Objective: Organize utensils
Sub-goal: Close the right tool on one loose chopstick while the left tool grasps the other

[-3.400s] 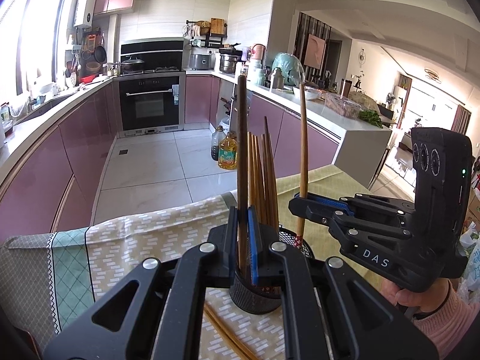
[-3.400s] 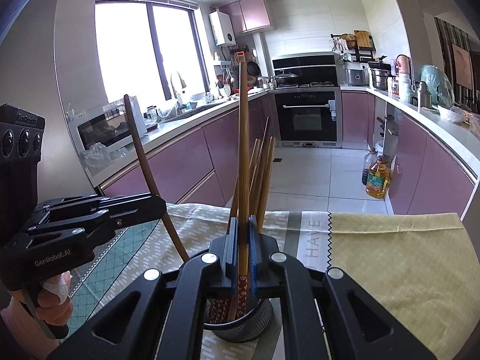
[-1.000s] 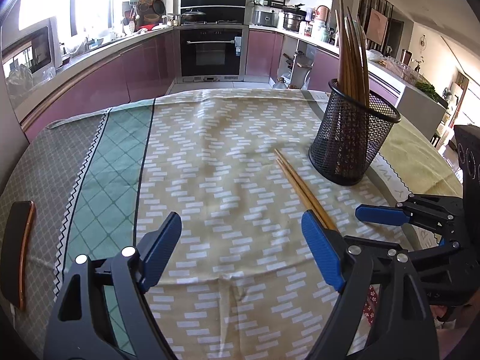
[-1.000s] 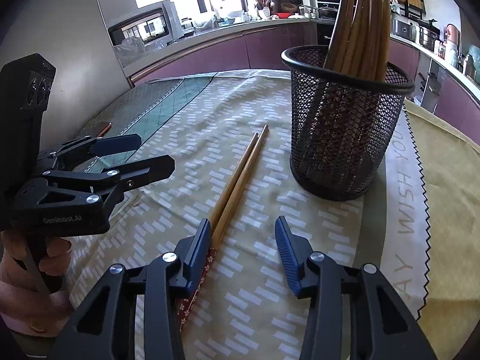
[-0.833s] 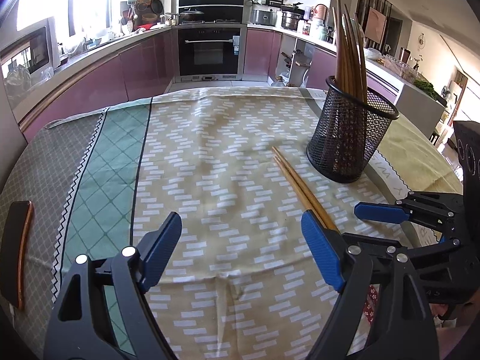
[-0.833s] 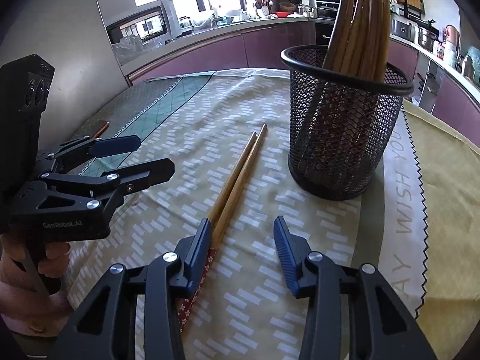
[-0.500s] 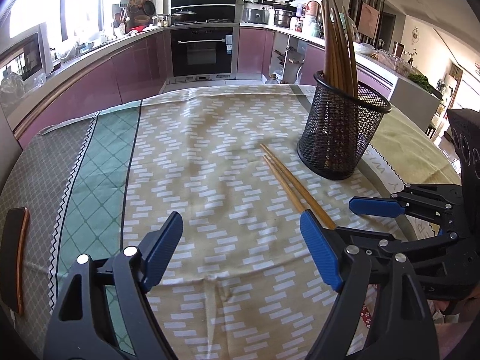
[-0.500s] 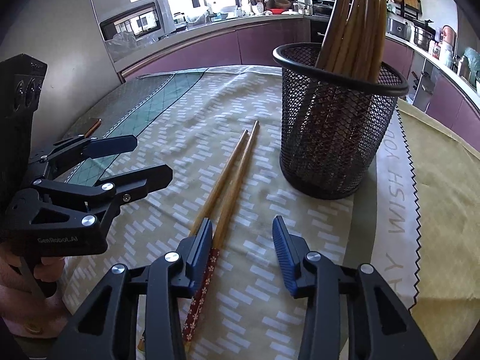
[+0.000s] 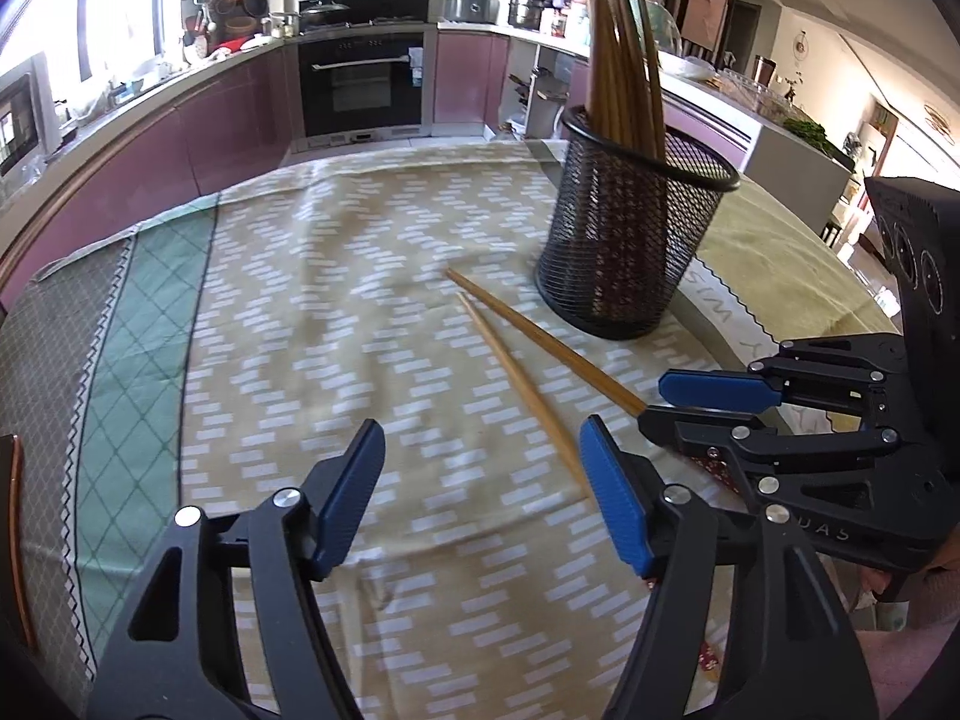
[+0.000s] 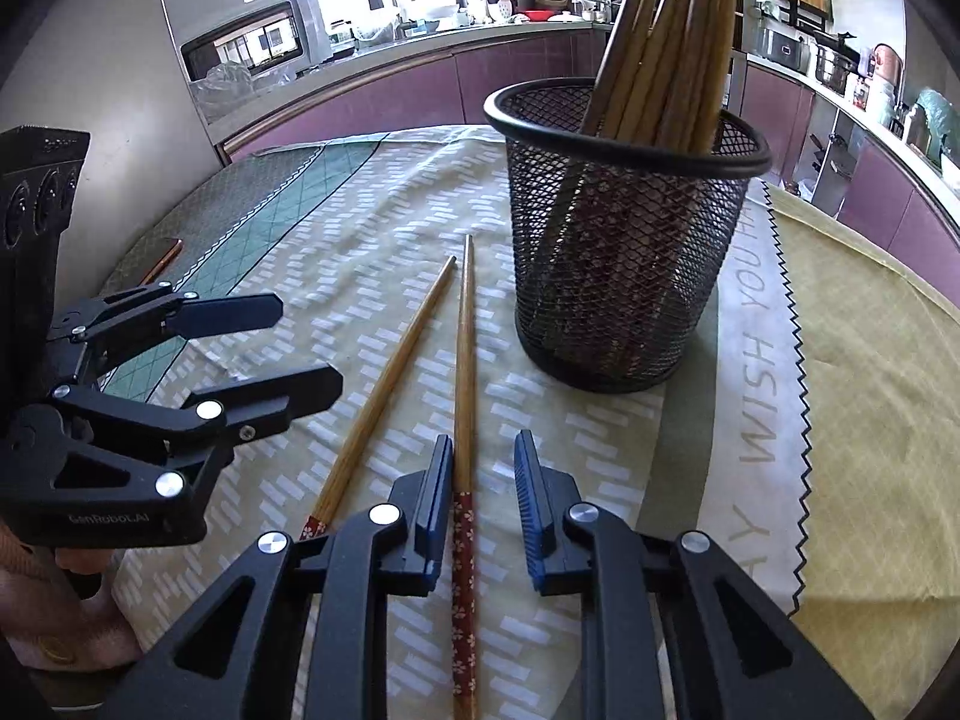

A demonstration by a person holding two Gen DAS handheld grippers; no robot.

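both grippers, left (image 9: 480, 480) & right (image 10: 483, 483), released; right straddles chopstick (image 10: 464, 360) nr mesh holder (image 10: 624, 276).

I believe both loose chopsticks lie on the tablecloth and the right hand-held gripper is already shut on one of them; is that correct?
Not quite. The two loose chopsticks do lie on the tablecloth, but the right wrist view shows the right hand-held gripper open, its fingers straddling one chopstick without clamping it.
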